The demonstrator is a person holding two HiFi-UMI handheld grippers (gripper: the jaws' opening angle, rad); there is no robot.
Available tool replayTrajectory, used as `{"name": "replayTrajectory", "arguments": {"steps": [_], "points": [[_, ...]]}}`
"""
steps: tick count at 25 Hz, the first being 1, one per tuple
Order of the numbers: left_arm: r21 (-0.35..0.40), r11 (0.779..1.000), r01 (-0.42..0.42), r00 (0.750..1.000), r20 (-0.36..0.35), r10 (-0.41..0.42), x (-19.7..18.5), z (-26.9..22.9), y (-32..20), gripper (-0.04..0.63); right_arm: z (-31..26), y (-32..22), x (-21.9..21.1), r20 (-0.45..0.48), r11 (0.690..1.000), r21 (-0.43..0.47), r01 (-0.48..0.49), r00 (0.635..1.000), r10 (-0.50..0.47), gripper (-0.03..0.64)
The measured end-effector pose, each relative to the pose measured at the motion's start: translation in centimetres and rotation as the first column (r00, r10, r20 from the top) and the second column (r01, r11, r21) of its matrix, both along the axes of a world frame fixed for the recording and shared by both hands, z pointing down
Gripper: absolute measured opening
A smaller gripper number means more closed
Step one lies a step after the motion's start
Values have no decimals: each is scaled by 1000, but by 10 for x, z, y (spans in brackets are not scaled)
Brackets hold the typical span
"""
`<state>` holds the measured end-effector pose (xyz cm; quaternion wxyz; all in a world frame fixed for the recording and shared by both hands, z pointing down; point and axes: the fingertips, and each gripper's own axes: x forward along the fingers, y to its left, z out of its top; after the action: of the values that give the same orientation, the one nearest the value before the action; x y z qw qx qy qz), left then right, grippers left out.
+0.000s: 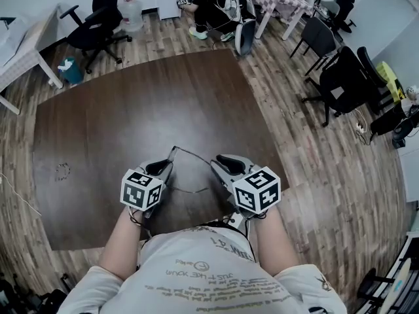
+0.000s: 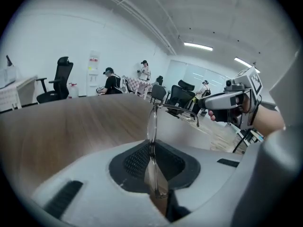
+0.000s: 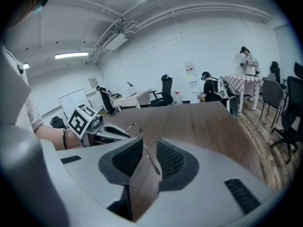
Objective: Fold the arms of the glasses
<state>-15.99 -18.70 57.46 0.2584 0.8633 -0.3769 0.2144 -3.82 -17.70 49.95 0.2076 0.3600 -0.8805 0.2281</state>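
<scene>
Table: I look down on a dark brown table (image 1: 98, 129) standing on a wood-plank floor (image 1: 314, 175).
Left edge: a small ring-shaped thing (image 1: 62, 171) lies alone near the table's left edge. I cannot tell what it is.
Left gripper: the left gripper (image 1: 163, 167) hangs above the table's near edge, a little left of its middle, and points away and downward. Its pads are pressed together on the front of the glasses, with the rim standing on edge between them.
Glasses: the thin wire glasses (image 2: 152, 124) are held in the air between the two grippers, clear of the table top and above the middle of the near edge. In the left gripper view I see a lens rising upright out of the jaws.
Temple arm: one temple arm (image 3: 148, 150) reaches from the frame across to the right gripper and runs lengthwise through the gap of its jaws. It lies close to one pad, and I cannot tell whether it touches that pad.
Right gripper: the right gripper (image 1: 222, 165) hangs above the near edge just right of the middle. Its jaws stand apart and clamp nothing.
Far side: beyond the far edge a seated person (image 1: 213, 2) is on the floor.
Right: black office chairs (image 1: 344, 84) stand well apart from the table's right edge.
</scene>
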Motion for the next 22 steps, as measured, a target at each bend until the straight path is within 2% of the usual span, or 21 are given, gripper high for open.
{"name": "replayTrajectory", "arguments": {"steps": [1,9,14,19,22], "points": [[25,1000,2,1000,9,-2,-1,-4,-1,46,0,2,-2,2,1000,-4,22,1000,-22,100],[126,992,-9,999,41,3,-4,-13,2,45,16,7,-15,-92,992,0,126,988,-126,89],[143,990,-14,998,57,6,-7,-18,6,44,17,10,-26,-99,986,0,165,981,-164,54],[128,992,-4,999,42,-2,-3,-20,10,44,19,17,-27,-107,979,-7,204,973,-203,38],[126,992,-3,999,37,-2,-3,-22,9,45,19,20,-30,-80,975,-30,220,972,-222,32]]}}
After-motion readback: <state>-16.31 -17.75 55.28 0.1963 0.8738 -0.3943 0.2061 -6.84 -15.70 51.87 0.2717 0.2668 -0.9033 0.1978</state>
